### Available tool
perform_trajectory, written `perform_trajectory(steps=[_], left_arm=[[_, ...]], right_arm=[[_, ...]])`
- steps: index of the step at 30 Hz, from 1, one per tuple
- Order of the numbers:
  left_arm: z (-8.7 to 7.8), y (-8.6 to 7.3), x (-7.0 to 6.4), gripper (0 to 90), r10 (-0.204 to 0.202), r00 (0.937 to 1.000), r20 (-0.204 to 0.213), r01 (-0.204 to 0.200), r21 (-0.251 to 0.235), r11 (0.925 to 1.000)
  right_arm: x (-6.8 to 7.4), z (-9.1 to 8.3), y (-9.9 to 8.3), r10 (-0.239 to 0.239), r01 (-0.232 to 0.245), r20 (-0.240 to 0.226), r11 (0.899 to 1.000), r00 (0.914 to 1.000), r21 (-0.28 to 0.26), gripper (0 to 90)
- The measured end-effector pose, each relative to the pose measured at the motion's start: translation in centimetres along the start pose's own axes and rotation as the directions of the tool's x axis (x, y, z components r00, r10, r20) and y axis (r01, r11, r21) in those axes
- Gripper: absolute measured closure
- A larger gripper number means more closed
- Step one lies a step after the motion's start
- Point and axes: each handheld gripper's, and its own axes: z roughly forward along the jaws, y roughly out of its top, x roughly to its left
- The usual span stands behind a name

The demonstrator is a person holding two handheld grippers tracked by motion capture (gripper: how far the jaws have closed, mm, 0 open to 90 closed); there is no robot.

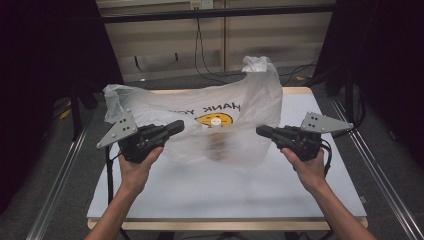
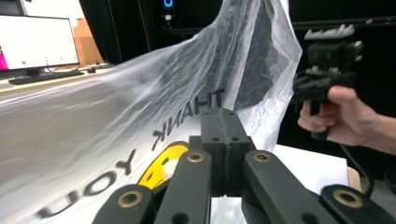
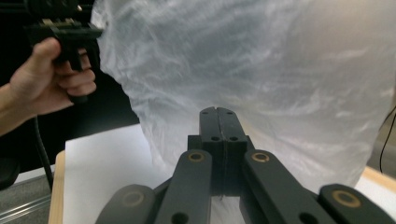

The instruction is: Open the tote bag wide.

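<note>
A translucent white plastic bag (image 1: 235, 107) printed with "THANK YOU" and a yellow smiley stands puffed up on the white table (image 1: 225, 192). Its handles stick up at the back right and the far left. Through the film shows a blurred brownish shape (image 1: 218, 147) with a small white round top; I cannot tell what it is. My left gripper (image 1: 179, 126) (image 2: 224, 114) is at the bag's left front. Its jaws are pressed together and film shows beneath them. My right gripper (image 1: 260, 131) (image 3: 218, 112) has its jaws shut at the bag's right side.
The table's wooden rim (image 1: 227, 223) runs along the front. Metal rails (image 1: 57, 177) flank the table on the floor, and cables (image 1: 202, 55) hang at the back. In the left gripper view a lit monitor (image 2: 37, 42) stands far off.
</note>
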Motion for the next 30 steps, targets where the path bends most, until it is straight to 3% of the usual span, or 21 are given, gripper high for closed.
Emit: perform_trajectory(steps=[5, 9, 21, 24, 25, 27, 30], left_arm=[[1.9, 1.0, 0.0, 90.0, 0.003, 0.9997, 0.026, -0.004, 0.038, 0.9993], [3.0, 1.4, 0.0, 90.0, -0.01, 0.9996, 0.028, 0.009, 0.038, 0.9993], [7.4, 1.3, 1.8, 90.0, -0.047, 0.9985, 0.029, 0.044, 0.091, 0.9948], [8.2, 1.4, 1.8, 90.0, -0.06, 0.9977, 0.032, 0.056, 0.1, 0.9934], [9.1, 1.3, 1.7, 90.0, -0.071, 0.9969, 0.033, 0.067, 0.118, 0.9907], [9.4, 1.3, 1.6, 90.0, -0.064, 0.9974, 0.032, 0.059, 0.128, 0.9901], [10.2, 1.0, 1.0, 90.0, -0.072, 0.9955, 0.061, 0.063, 0.141, 0.988]], right_arm=[[0.2, 1.6, 3.1, -0.039, 0.038, -0.023, 0.999, 0.999, -0.026, 90.0], [0.3, 3.1, 4.8, -0.059, 0.059, -0.027, 0.998, 0.9979, -0.027, 90.0], [-0.7, 7.4, 8.3, -0.065, 0.064, -0.044, 0.998, 0.9969, -0.028, 90.0], [-0.4, 8.2, 8.7, -0.071, 0.069, -0.058, 0.997, 0.9958, -0.029, 90.0], [-0.2, 9.0, 9.1, -0.072, 0.07, -0.068, 0.997, 0.9951, -0.028, 90.0], [-0.1, 9.8, 9.3, -0.073, 0.072, -0.069, 0.997, 0.9949, -0.015, 90.0], [0.0, 10.2, 9.3, -0.069, 0.069, -0.063, 0.998, 0.9956, -0.001, 90.0]])
